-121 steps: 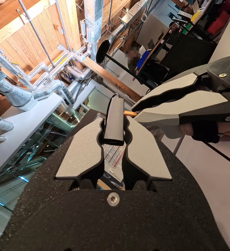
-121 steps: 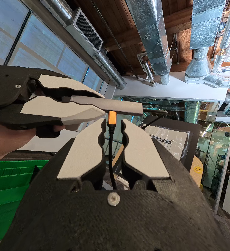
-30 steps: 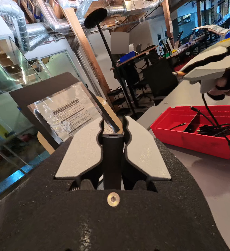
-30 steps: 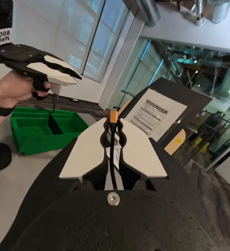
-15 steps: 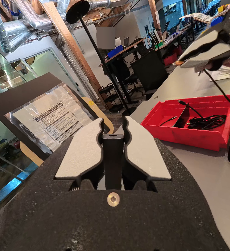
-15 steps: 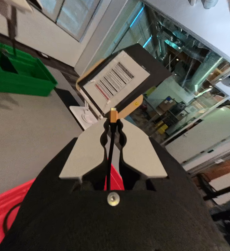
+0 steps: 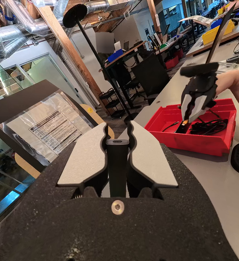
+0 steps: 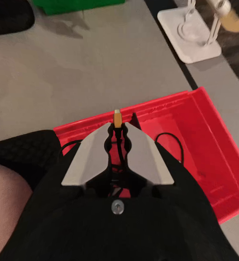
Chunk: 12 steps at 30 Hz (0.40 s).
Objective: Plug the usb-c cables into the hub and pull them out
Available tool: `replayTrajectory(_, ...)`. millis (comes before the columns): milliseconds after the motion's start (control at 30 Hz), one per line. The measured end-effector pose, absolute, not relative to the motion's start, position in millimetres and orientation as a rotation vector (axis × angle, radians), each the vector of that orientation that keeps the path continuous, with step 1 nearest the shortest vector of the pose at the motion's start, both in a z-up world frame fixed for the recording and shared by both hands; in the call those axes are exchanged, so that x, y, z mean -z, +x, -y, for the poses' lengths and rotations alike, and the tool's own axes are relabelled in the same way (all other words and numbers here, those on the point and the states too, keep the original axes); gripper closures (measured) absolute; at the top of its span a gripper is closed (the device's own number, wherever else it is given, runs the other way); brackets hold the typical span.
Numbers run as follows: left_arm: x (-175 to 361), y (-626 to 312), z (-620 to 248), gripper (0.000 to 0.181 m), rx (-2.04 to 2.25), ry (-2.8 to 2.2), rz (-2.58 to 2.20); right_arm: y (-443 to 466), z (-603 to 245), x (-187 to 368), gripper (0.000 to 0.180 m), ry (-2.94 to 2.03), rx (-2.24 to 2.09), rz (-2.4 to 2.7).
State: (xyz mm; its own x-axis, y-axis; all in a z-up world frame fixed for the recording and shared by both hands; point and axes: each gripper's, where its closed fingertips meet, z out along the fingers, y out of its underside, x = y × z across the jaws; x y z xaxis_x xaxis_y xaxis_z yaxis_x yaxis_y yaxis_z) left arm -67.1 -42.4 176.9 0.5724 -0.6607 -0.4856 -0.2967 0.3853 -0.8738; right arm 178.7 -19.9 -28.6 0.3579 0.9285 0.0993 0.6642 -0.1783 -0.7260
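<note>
The left gripper [image 7: 117, 132] was clamped on the dark hub [image 7: 117, 158], whose open port faced forward past its fingertips. Off to its right, the right gripper [image 8: 117, 123] pinched the orange plug of a usb-c cable [image 8: 117, 120], unplugged and well apart from the hub, and pointed down over the red bin [image 8: 209, 141]. Beneath those tips, a black divider [image 8: 135, 121] split the bin, with more black cables [image 7: 209, 126] coiled inside, on the grey table [image 8: 80, 70].
</note>
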Motion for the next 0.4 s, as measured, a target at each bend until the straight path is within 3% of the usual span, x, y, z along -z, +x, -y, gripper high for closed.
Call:
replayTrajectory(133,-175.2,-63.5,43.6,0.155,0.287,-1.199,-0.999,180.2,12.2,38.1,0.162,-2.048,-0.493,1.325)
replayTrajectory(400,-176.9,-57.4,51.4,0.155,0.358,-1.183,-1.012,147.6,24.9,-90.3,0.146,-1.343,-0.272,1.206)
